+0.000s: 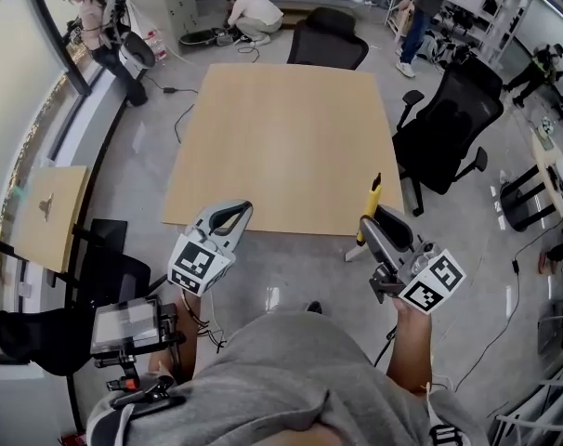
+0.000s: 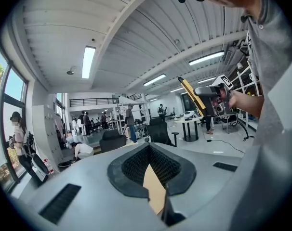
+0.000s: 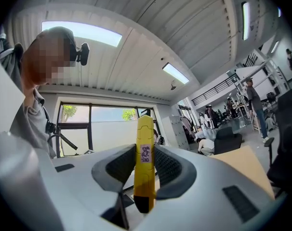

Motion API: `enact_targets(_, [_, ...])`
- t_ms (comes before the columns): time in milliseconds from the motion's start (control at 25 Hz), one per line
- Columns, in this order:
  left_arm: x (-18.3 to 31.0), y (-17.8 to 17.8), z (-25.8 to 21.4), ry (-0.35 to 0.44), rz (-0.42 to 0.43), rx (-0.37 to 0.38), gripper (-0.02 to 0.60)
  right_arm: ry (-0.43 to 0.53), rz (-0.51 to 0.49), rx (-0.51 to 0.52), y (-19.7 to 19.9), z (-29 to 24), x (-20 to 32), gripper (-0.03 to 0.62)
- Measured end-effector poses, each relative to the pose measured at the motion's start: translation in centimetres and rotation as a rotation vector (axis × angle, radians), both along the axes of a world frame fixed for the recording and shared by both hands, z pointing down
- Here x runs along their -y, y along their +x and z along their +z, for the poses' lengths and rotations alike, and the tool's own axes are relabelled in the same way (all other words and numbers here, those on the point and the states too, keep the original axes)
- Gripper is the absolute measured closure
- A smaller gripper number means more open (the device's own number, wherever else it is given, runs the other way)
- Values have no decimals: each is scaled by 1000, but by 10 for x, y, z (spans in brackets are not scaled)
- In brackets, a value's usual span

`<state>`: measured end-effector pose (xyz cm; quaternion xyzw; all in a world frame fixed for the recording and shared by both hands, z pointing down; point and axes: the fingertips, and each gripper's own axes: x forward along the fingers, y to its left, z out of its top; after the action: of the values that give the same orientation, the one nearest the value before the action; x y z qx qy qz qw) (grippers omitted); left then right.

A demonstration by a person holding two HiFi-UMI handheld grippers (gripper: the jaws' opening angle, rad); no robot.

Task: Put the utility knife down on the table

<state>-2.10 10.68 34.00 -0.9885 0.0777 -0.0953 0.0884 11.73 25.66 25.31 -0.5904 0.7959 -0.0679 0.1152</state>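
The right gripper (image 1: 378,223) is clamped on the yellow knife (image 3: 145,158), held in the air at the table's (image 1: 281,137) near edge, its rear end hidden between the pads, while the left gripper's (image 1: 231,216) 2 jaws sit together, empty.

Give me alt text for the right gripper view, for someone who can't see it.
A yellow utility knife stands upright, clamped between the jaws of the right gripper. Behind it are windows and, at right, a wooden table.
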Motion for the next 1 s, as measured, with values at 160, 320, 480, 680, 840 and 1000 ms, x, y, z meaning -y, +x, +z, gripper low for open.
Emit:
enact_targets(160, [3, 18, 2, 28, -30, -6, 578, 22, -33, -8, 21, 1, 6, 476])
enact_targets(320, [4, 84, -13, 64, -46, -11, 578, 40, -56, 5, 82, -4, 8, 476])
enact_targets(480, [16, 111, -18, 43, -81, 16, 578, 18, -112, 20, 112, 0, 32, 476])
enact_targets(680, [35, 119, -16, 26, -110, 34, 578, -11, -154, 33, 126, 6, 66, 476])
enact_targets(840, [54, 124, -10, 30, -98, 33, 578, -15, -144, 29, 131, 17, 88, 476])
enact_targets(1000, [88, 120, -3, 24, -61, 17, 578, -21, -114, 13, 121, 21, 121, 476])
